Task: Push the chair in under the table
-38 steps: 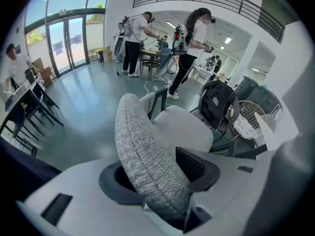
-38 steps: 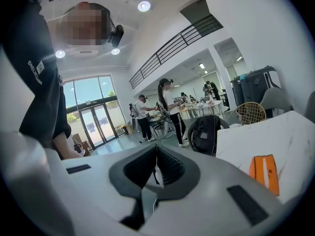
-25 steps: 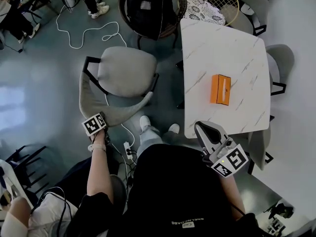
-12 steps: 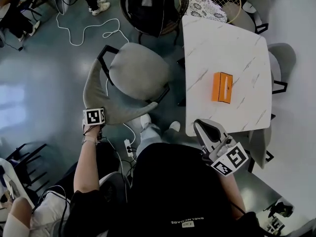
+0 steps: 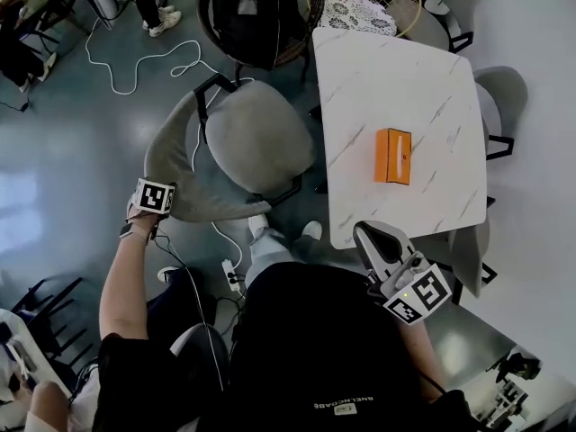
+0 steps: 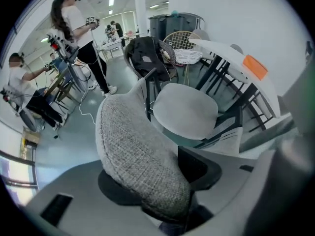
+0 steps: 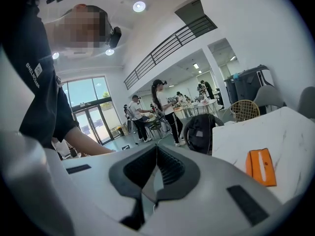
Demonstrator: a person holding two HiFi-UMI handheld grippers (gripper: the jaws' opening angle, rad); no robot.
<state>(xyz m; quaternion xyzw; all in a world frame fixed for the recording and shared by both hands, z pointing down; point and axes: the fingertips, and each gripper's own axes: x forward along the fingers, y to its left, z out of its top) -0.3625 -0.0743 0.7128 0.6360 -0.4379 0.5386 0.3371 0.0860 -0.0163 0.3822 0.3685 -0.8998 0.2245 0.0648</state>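
The left gripper (image 6: 147, 181) points steeply down and is clamped over the top of the chair's backrest (image 6: 133, 146), with grey woven fabric filling the gap between its jaws. From this gripper outward, the backrest curves round the near left side of the chair (image 5: 229, 147), and beyond it is the rounded grey seat (image 5: 261, 138). The table (image 5: 396, 70), white with marble veining, is past the seat on the right of the head view.

The chair stands on the floor at a slant. The line from its backrest to the front of its seat points at the table's left edge, and the seat's front comes just beside that edge but is not under it. The push therefore looks like it should go from the gripper across the seat toward the table, straightening the chair on the way.

The left gripper is the nearer one and already has hold of the chair. The right gripper (image 5: 367, 232) has its jaws closed on nothing. It hangs level by the table's near corner, well apart from the chair.

An orange box (image 5: 392, 156) lies on the table, and no writing can be read on it. Each gripper's cube bears black-and-white square markers. The shirt carries print that is too small to read.
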